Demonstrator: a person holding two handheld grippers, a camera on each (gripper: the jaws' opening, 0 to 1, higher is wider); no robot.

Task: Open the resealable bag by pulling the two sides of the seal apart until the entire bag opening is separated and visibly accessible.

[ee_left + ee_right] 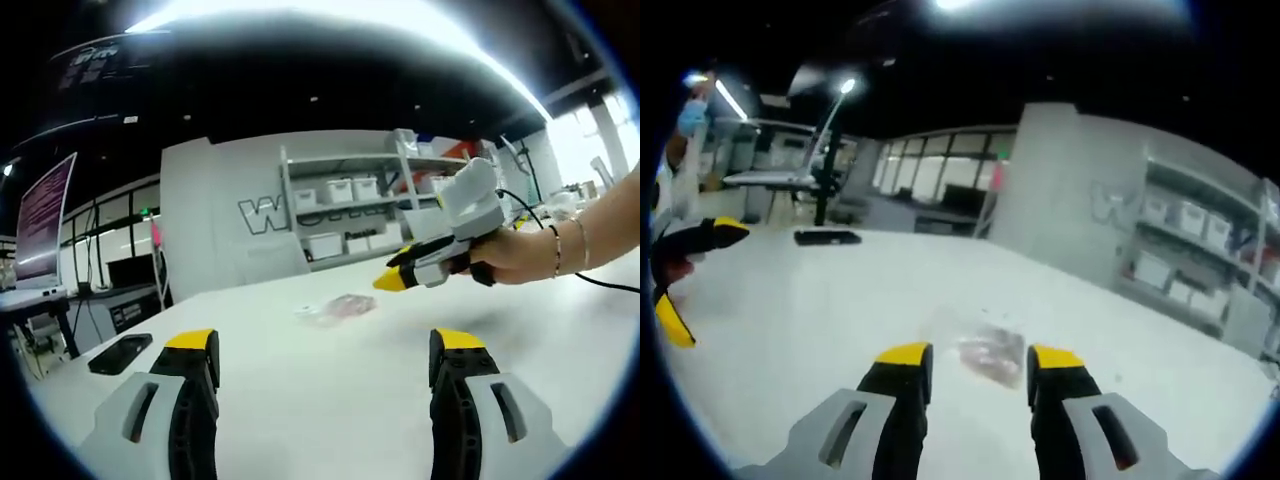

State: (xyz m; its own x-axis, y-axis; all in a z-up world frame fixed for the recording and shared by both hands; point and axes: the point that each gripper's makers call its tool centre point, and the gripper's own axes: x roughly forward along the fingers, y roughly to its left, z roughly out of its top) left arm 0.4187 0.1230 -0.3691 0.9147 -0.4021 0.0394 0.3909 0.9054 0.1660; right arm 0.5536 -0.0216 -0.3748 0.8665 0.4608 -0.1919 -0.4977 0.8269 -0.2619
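- The resealable bag [338,307] lies flat on the white tabletop [330,400], well ahead of the left hand-held gripper [325,350] and untouched by it.
- In the left gripper view the bag reads as a small clear pouch with pinkish contents, its long axis running roughly left to right across the view; which end carries the seal is too blurred to tell.
- The left hand-held gripper's jaws are spread wide with nothing between them, hovering above bare tabletop.
- In the right gripper view the bag [990,355] sits just beyond the yellow tips of the right hand-held gripper [980,360], seen in the gap between them; the picture is too soft to say whether any tip touches it.
- The right hand-held gripper's jaws stand apart, nothing pinched.
- In the left gripper view the right hand-held gripper [392,280] comes in from the right, held by a person's hand [515,255] wearing a bracelet [556,250], above the tabletop and to the right of the bag.
- A dark phone [120,353] lies on the tabletop to the left, well apart from the bag.
- Shelves [350,215] with white bins stand against the back wall.
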